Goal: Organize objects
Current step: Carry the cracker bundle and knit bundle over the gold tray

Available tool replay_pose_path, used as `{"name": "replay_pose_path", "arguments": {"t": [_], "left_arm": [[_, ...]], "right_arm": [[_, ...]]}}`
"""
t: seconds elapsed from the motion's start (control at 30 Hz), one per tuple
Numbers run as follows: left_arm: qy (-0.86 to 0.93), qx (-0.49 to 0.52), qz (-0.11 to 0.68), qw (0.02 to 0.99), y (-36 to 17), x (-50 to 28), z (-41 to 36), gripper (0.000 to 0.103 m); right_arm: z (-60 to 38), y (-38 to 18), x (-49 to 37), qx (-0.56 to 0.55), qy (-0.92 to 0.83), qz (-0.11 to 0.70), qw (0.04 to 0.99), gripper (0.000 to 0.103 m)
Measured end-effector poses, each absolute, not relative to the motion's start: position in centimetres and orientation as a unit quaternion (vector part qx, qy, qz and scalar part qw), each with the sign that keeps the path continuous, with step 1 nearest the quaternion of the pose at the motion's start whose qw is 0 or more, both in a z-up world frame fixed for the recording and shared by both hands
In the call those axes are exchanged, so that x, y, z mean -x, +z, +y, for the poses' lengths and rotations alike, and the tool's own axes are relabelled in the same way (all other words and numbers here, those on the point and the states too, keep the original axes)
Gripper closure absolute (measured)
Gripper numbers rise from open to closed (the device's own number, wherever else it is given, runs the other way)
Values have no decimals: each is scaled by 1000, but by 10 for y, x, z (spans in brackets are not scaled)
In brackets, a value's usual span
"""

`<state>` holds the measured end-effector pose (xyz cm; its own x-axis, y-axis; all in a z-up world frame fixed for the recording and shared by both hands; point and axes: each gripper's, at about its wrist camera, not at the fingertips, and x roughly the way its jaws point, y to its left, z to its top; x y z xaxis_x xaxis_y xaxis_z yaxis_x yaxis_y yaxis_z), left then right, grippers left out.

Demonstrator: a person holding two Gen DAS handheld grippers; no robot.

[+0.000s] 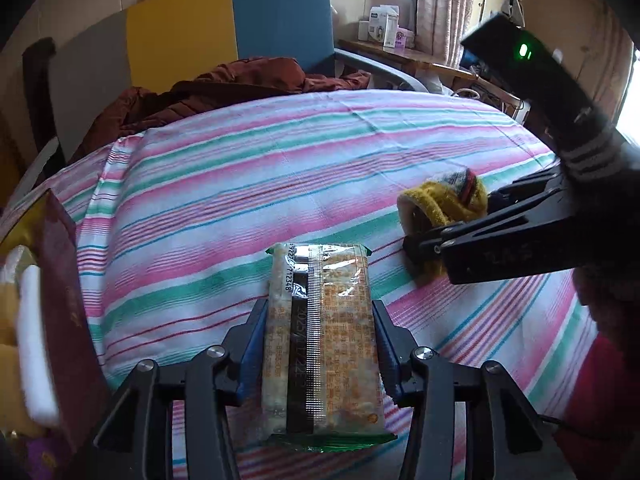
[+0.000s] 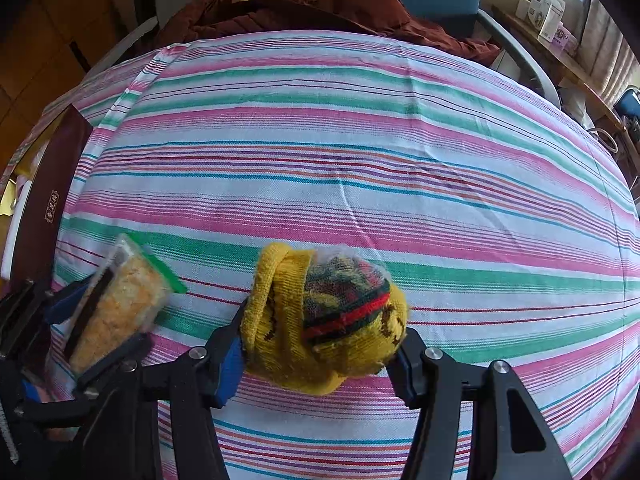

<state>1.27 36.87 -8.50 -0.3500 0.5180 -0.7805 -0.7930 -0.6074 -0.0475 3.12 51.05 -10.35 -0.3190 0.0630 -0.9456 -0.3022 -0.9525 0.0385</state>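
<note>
Clamped between the left tool's [image 1: 320,344] jaws, a snack packet [image 1: 322,340] is held lengthwise above the striped bedsheet [image 1: 248,184]. To the right, a rolled yellow sock [image 2: 324,316] is gripped by the right tool [image 2: 320,354]. A maroon box [image 2: 48,184] is seen at far left.

Pink, green and white striped cotton sheet [image 2: 360,160] covers the bed. Crumpled rust-brown quilted jacket [image 1: 240,84] lies at its far edge, before a grey, yellow and blue panelled headboard [image 1: 224,28]. White cartons [image 1: 384,24] stand on a wooden side table [image 1: 404,56] by the curtained window.
</note>
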Motion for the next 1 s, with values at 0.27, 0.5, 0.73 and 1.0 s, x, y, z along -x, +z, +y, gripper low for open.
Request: {"name": "replay_pose_path", "arguments": {"t": [0.27,0.5,0.73,1.0], "left_arm": [[833,358,155,391,-36,-15,330,54],[857,343,136,360,-8,-11,284,54],[870,336,112,343,6,-7,246,54],[878,341,88,323,6,0,210,54]], "right_arm": [[510,-105,-26,573,806,93,119,44],[509,-105,-25,575,803,86,130,44],[500,-102,-25,587,792,88,141,47],[454,-97,-19,594,792,98,98,47]]}}
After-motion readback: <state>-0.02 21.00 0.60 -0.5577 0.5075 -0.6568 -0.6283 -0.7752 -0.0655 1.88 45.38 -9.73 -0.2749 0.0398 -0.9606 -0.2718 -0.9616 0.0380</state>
